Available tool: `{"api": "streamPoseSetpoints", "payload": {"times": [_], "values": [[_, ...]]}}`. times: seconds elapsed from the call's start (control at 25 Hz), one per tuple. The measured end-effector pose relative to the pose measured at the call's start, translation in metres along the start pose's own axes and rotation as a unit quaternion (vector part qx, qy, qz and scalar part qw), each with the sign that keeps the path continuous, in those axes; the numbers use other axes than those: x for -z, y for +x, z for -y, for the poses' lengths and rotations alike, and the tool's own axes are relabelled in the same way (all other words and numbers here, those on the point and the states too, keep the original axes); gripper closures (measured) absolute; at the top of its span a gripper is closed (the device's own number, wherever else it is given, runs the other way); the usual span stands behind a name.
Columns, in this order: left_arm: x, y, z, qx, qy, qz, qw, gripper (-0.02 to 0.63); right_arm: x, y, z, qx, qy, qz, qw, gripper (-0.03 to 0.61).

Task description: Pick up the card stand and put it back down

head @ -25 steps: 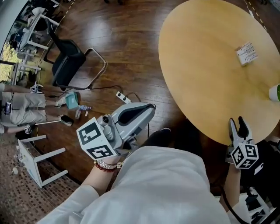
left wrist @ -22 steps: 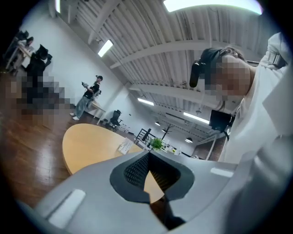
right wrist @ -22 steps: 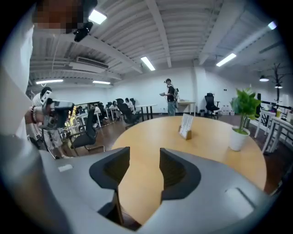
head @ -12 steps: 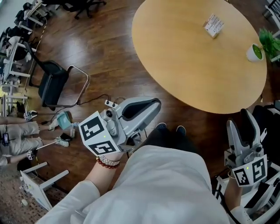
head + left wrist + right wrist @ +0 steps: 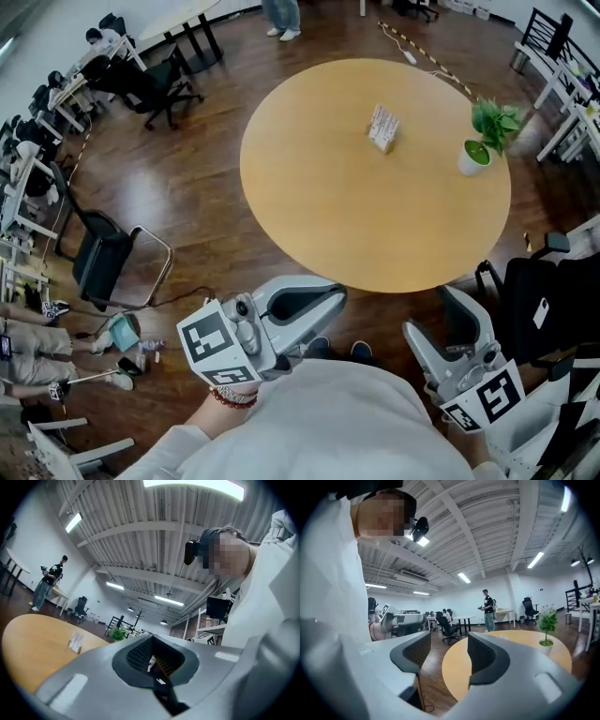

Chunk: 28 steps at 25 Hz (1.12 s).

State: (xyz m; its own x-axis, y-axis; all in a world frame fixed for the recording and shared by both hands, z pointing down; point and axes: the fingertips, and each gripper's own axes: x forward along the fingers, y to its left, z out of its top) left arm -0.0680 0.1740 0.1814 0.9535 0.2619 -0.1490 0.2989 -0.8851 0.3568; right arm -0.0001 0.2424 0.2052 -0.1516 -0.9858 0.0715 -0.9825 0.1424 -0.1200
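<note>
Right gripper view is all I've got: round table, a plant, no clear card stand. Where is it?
Observer: Head view shows the small white card stand standing on the round light wooden table, apart from the white-potted green plant and to its left in that view.
Operator: Left claw on it?
Observer: No. The left gripper hangs short of the table's near edge, and its claw is shut on nothing.
Operator: Anything else on the table?
Observer: Head view shows only the stand and the plant on it.
</note>
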Motion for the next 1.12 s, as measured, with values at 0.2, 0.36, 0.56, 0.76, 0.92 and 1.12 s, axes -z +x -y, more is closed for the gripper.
{"api": "streamPoseSetpoints", "payload": {"times": [0.2, 0.36, 0.56, 0.76, 0.92, 1.12], "values": [[0.022, 0.004, 0.025, 0.011, 0.066, -0.048, 0.9966, 0.618, -0.012, -0.012, -0.018, -0.009, -0.021, 0.04, 0.999, 0.344], [0.068, 0.005, 0.03, -0.008, 0.152, -0.148, 0.9771, 0.617, -0.005, -0.021, -0.014, 0.005, -0.033, 0.034, 0.999, 0.346], [0.066, 0.007, 0.048, 0.006, 0.094, -0.112, 0.9892, 0.618, -0.004, -0.03, -0.022, 0.008, -0.038, 0.031, 0.999, 0.356], [0.058, 0.003, 0.054, 0.01, 0.089, -0.113, 0.9896, 0.618, -0.011, -0.027, -0.036, -0.002, -0.035, 0.028, 0.999, 0.37], [0.064, -0.005, 0.056, 0.01, 0.088, -0.115, 0.9894, 0.618, 0.003, -0.025, -0.045, -0.008, -0.029, 0.023, 0.999, 0.37], [0.058, -0.005, 0.056, 0.003, 0.077, -0.114, 0.9904, 0.618, -0.005, -0.023, -0.045, -0.012, -0.024, 0.02, 0.999, 0.37]]}}
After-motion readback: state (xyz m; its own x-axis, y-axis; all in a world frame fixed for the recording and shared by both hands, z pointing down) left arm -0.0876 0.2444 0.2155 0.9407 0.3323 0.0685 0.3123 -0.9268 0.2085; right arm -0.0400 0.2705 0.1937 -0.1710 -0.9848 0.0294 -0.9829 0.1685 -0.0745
